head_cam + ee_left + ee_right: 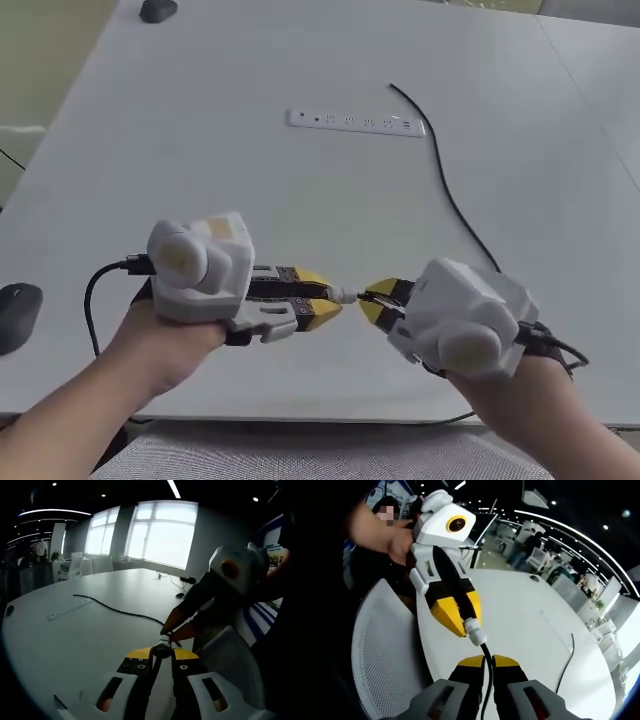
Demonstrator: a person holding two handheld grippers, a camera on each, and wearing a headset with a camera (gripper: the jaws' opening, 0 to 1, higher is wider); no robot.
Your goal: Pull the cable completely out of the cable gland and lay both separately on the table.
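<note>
A small white cable gland (pixel 344 295) is held above the table's near edge, with my left gripper (pixel 333 299) shut on it from the left. A thin black cable (pixel 359 297) leaves the gland's right end and enters my right gripper (pixel 370 299), which is shut on it. In the left gripper view the gland (pixel 161 645) sits between my yellow tips (pixel 162 653), and the right gripper (pixel 235 572) faces it. In the right gripper view the cable (pixel 488 669) runs between my closed tips (pixel 489 661) up to the gland (pixel 475 631) in the left gripper (pixel 451 600).
A white power strip (pixel 355 122) lies at mid-table, and a long black cord (pixel 450 195) runs from its right end toward the near right. A dark mouse (pixel 17 314) rests at the left edge, another dark object (pixel 157 10) far back. A mesh chair (pixel 380 655) is below.
</note>
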